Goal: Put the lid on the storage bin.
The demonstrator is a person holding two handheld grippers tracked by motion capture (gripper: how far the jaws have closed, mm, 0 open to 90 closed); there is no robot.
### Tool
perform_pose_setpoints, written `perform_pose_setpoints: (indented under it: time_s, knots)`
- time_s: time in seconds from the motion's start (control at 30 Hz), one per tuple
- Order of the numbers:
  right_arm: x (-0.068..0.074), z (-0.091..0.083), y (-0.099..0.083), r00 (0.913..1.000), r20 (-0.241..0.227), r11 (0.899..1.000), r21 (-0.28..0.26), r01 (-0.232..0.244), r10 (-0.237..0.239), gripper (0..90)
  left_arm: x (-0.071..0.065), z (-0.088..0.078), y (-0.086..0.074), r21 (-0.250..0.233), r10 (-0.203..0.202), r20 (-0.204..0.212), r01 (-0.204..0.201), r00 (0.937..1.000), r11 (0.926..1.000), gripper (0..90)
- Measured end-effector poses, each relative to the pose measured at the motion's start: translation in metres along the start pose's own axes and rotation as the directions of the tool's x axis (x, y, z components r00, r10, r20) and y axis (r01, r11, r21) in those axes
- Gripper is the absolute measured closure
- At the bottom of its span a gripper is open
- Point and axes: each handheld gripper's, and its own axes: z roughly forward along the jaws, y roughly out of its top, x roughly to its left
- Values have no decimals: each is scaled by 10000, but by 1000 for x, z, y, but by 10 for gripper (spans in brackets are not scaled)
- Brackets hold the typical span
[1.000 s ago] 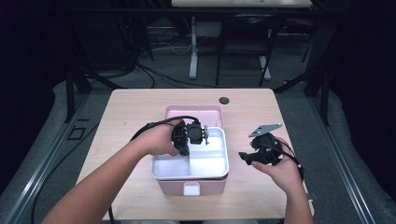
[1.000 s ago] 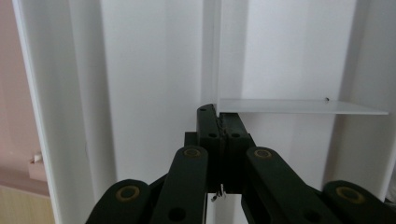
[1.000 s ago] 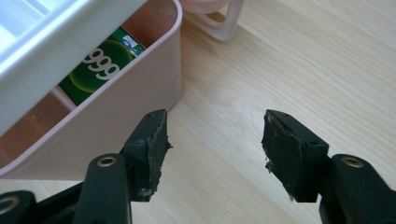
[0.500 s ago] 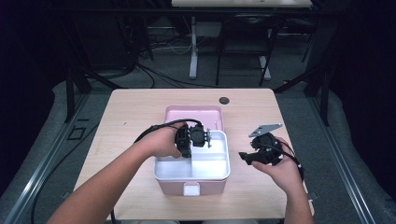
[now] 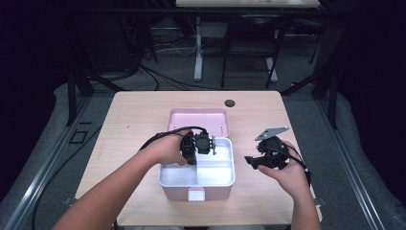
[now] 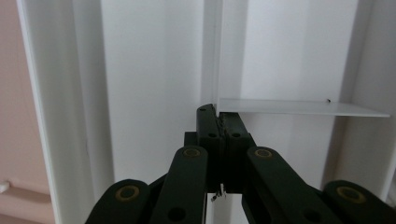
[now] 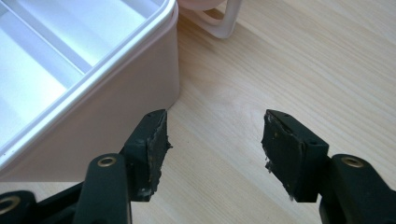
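Two grippers: you hold one in each hand over the light wooden table (image 5: 129, 120).
Right gripper (image 5: 258, 160): just right of the box, above bare table; its jaws stand apart with nothing between them.
Pink plastic lunch box with white divided inner tray (image 5: 224, 179): near the table's front edge, middle.
Left gripper (image 5: 205, 143): reaches down into the tray's rear part; its jaws are pressed together on the thin white divider wall (image 6: 299, 107).
Pink lid (image 5: 198, 120): open, lying behind the box.
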Motion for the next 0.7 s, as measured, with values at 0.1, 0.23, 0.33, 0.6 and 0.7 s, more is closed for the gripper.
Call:
perform_pose_setpoints:
  time_s: [0.1, 0.23, 0.33, 0.6, 0.7]
  knots:
    - [-1, 1, 0, 10000, 30, 10000, 15, -70, 70, 403, 1, 2, -1, 1, -29, 44, 29, 10000, 10000, 888]
    - [-1, 2, 0, 9999, 47, 9999, 1, -109, 109, 403, 1, 5, -2, -129, -112, 61, 112, 9999, 9999, 884]
    - [-2, 4, 0, 9999, 12, 9999, 7, -124, 124, 403, 1, 7, -2, -82, -95, 93, 96, 9999, 9999, 880]
    - [-2, 9, 0, 9996, 63, 9997, 10, -258, 258, 403, 1, 10, 1, 110, -243, 114, 242, 9996, 9996, 873]
    - [-2, 11, 0, 9994, 41, 9994, -31, -345, 345, 403, 1, 10, 1, 162, -303, 86, 302, 9995, 9994, 872]
